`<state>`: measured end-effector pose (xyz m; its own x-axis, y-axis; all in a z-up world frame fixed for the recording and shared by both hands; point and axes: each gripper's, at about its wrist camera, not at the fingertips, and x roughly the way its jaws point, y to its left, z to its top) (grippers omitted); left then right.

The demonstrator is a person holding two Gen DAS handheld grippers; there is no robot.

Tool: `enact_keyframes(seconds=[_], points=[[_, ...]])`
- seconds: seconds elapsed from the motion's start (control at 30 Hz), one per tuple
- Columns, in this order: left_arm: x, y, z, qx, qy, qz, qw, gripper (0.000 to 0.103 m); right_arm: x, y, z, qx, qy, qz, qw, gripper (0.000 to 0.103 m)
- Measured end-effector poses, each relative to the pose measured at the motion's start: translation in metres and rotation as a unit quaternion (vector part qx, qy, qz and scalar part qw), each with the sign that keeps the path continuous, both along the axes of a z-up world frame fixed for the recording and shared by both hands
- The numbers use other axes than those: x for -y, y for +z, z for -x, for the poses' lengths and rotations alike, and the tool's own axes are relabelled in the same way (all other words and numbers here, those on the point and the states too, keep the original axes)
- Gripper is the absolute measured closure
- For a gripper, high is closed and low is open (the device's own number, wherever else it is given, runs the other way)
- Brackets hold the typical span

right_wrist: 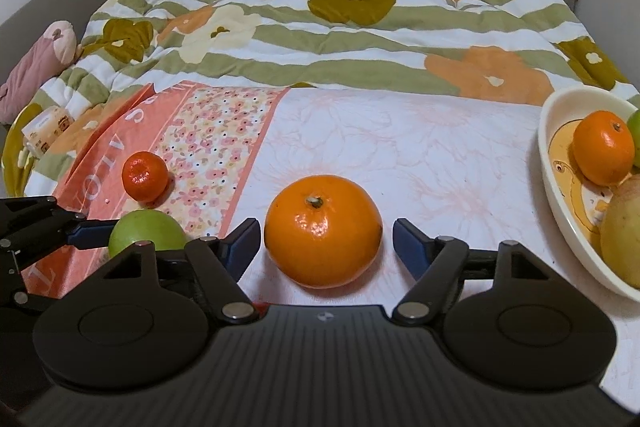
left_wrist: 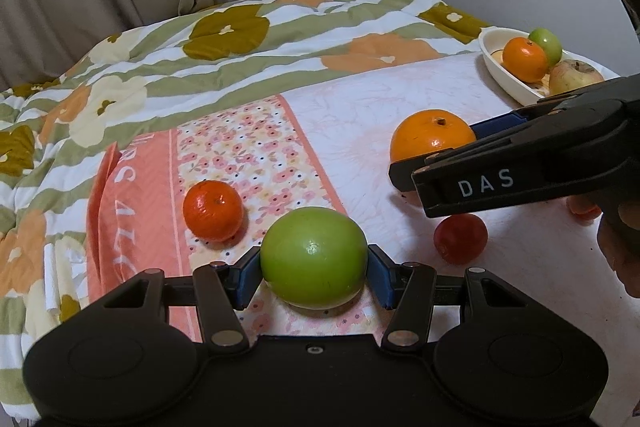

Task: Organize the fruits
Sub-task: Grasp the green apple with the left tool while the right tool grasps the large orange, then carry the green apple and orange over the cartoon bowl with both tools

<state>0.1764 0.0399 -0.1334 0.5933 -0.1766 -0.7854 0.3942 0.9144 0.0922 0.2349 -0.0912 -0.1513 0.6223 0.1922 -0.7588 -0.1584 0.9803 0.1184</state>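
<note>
Only the left wrist view shows the left claw (left_wrist: 314, 269) clamping the green apple (left_wrist: 314, 257); the right claw (right_wrist: 323, 241) gapes around the orange (right_wrist: 323, 247).

At the right edge of the left wrist view, the black right-hand gripper (left_wrist: 436, 151) covers the lower side of the large orange mandarin (left_wrist: 430, 137), the top of a small red fruit (left_wrist: 460, 238), and most of an orange-pink thing (left_wrist: 585, 209) too hidden to name. In the right wrist view, the cream oval bowl (right_wrist: 560, 195) and its yellowish apple (right_wrist: 622, 239) are cut off at the right edge.
</note>
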Motion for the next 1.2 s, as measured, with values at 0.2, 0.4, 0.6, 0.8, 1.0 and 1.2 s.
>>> enact_keyframes(seconds=[0.2, 0.4, 0.6, 0.8, 1.0, 1.2], points=[[-0.004, 0.001, 0.004, -0.001, 0.015, 0.000, 0.9999, 0.044, -0.005, -0.002, -0.003, -0.001, 0.010, 0.008, 1.000, 0.024], [-0.004, 0.005, 0.008, 0.002, 0.029, -0.002, 0.9996, 0.044, 0.000, -0.002, -0.003, -0.002, 0.013, -0.003, 1.000, 0.025], [0.000, 0.018, 0.013, 0.011, 0.040, -0.004, 0.9991, 0.044, 0.009, 0.006, 0.003, 0.003, 0.014, -0.015, 1.000, 0.025], [0.013, 0.037, 0.018, 0.024, 0.047, -0.004, 0.9986, 0.044, 0.027, 0.031, 0.014, 0.020, 0.016, -0.026, 0.999, 0.025], [0.038, 0.063, 0.019, 0.040, 0.051, 0.008, 0.9979, 0.044, 0.061, 0.062, 0.023, 0.029, 0.012, -0.029, 0.999, 0.025], [0.076, 0.087, 0.015, 0.058, 0.045, 0.024, 0.9970, 0.044, 0.116, 0.091, 0.030, 0.042, -0.008, -0.037, 0.998, 0.025]])
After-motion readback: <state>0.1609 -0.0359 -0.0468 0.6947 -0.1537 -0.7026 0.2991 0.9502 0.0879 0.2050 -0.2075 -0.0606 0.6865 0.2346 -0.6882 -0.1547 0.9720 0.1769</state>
